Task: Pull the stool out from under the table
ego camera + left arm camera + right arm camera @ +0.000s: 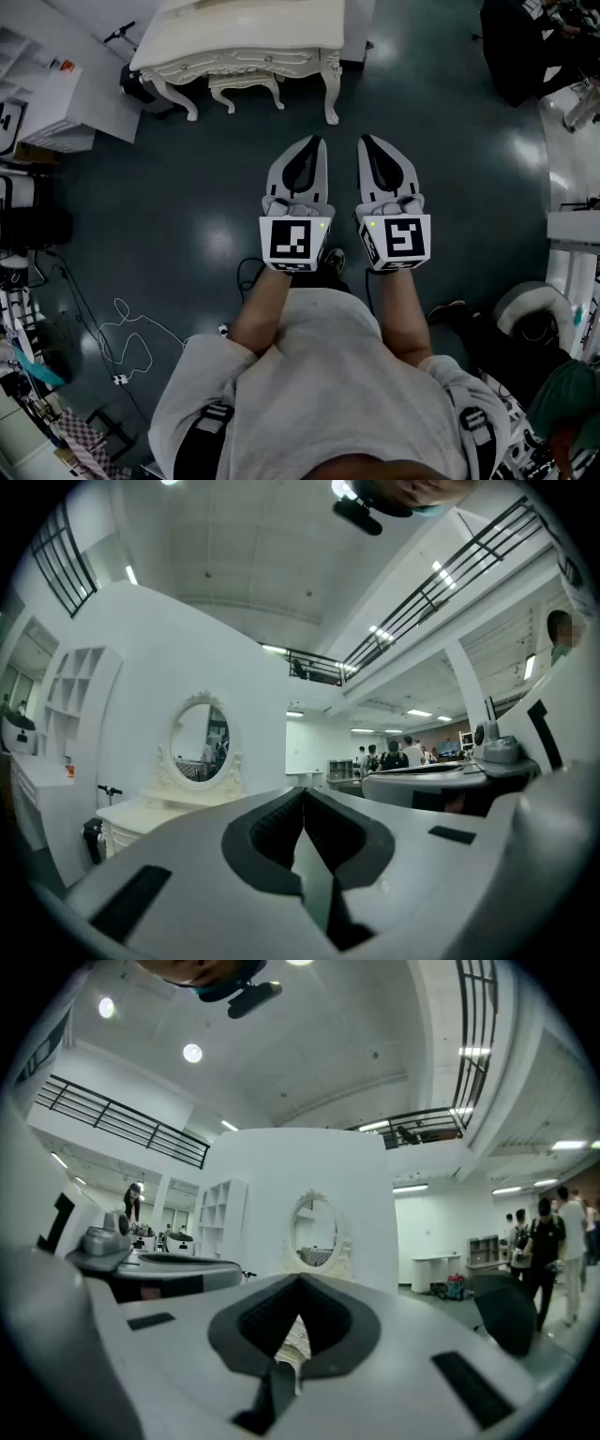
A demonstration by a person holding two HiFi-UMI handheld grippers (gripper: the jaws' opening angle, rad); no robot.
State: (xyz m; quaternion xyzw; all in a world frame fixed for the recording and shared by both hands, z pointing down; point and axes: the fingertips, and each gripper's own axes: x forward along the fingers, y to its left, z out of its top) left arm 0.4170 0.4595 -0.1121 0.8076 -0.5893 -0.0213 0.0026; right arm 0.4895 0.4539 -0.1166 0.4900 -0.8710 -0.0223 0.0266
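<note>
In the head view a cream carved dressing table (pixel 239 37) stands at the far end of the dark floor, with the matching stool (pixel 246 86) tucked between its legs. My left gripper (pixel 317 141) and right gripper (pixel 364 141) are held level side by side, both shut and empty, a good way short of the stool. In the left gripper view the left gripper (pixel 305 791) has its jaws together, and the table's oval mirror (pixel 202 747) is ahead to the left. In the right gripper view the right gripper (pixel 300 1279) points at the mirror (pixel 317 1232); the stool is hidden there.
A white shelf unit (pixel 56 103) stands at the left of the table. Loose cables (pixel 131 347) lie on the floor at my left. A black chair (pixel 516 47) is at the far right. Several people (pixel 544 1241) stand far off.
</note>
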